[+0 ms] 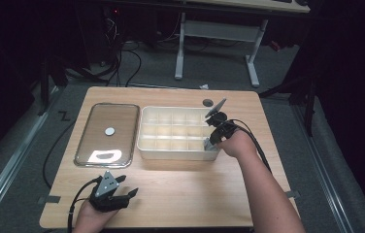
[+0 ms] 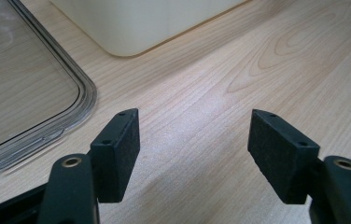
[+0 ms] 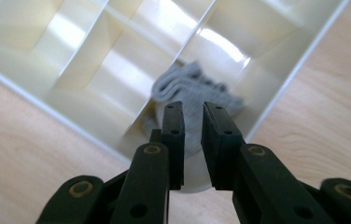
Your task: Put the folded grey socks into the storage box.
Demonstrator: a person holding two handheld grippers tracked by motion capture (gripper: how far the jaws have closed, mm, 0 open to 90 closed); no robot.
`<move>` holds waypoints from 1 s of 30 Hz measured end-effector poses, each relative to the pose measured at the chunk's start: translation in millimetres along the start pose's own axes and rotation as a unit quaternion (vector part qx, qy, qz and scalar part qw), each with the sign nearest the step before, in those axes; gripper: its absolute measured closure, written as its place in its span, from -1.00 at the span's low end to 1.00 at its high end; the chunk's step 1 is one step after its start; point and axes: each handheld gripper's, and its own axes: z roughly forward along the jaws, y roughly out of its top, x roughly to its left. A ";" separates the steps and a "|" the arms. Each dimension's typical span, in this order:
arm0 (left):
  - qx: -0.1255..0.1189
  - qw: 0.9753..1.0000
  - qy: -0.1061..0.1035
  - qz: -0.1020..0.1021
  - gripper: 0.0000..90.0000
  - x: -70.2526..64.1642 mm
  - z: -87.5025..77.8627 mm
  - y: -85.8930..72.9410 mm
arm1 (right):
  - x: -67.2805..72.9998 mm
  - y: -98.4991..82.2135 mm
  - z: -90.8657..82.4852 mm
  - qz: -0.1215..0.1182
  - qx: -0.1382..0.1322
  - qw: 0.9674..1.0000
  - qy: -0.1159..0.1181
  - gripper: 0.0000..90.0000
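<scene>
Wood table (image 1: 180, 189) — dark room | left tool (image 2: 194, 154) apart | right tool (image 3: 192, 140) near-together over grey cloth (image 3: 197, 91)

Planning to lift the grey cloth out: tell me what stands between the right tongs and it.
Nothing visible does. The right tongs sit right at the grey cloth in a corner cell of the cream box, dividers to the sides.

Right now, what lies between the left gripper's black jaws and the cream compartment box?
Only bare wooden table, per the left gripper view; the clear lid lies off to one side.
</scene>
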 end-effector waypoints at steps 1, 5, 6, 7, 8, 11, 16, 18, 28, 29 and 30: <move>0.000 1.000 0.000 0.000 -0.23 0.0 0.0 0.0 | 0.0 0.0 0.0 0.000 0.000 1.000 0.000 0.68; 0.004 1.000 -0.001 0.000 -0.23 1.1 0.1 -0.5 | 0.4 2.2 7.9 0.008 0.013 1.000 -0.017 0.67; 0.004 1.000 -0.002 0.000 -0.23 0.9 0.1 -0.6 | 0.6 2.1 11.8 0.010 0.004 1.000 -0.030 0.75; 0.004 1.000 -0.002 0.000 -0.23 0.9 0.1 -0.6 | 0.6 2.1 11.8 0.010 0.004 1.000 -0.030 0.75; 0.004 1.000 -0.002 0.000 -0.23 0.7 0.3 -0.6 | 0.5 2.9 14.7 0.016 -0.002 0.999 -0.031 0.85; 0.003 1.000 -0.001 -0.001 -0.23 0.6 0.8 -0.7 | 1.5 4.9 18.2 0.011 0.002 0.999 -0.031 1.00; 0.004 1.000 0.000 -0.002 -0.23 1.7 1.1 -1.0 | 6.1 13.9 32.1 -0.003 0.048 0.998 -0.042 1.00; 0.005 1.000 -0.001 -0.002 -0.23 1.9 0.9 -1.1 | 6.8 16.9 36.4 -0.002 0.061 0.997 -0.042 1.00; 0.006 1.000 -0.003 0.000 -0.23 1.7 1.7 -0.7 | 2.2 27.6 58.3 0.012 0.108 0.994 -0.012 1.00; 0.006 1.000 -0.004 0.001 -0.23 1.5 2.1 -0.5 | 2.6 28.5 59.5 0.009 0.110 0.994 -0.015 1.00; 0.006 1.000 -0.005 0.001 -0.23 1.3 2.3 -0.4 | 3.2 28.8 60.5 0.012 0.111 0.994 -0.016 1.00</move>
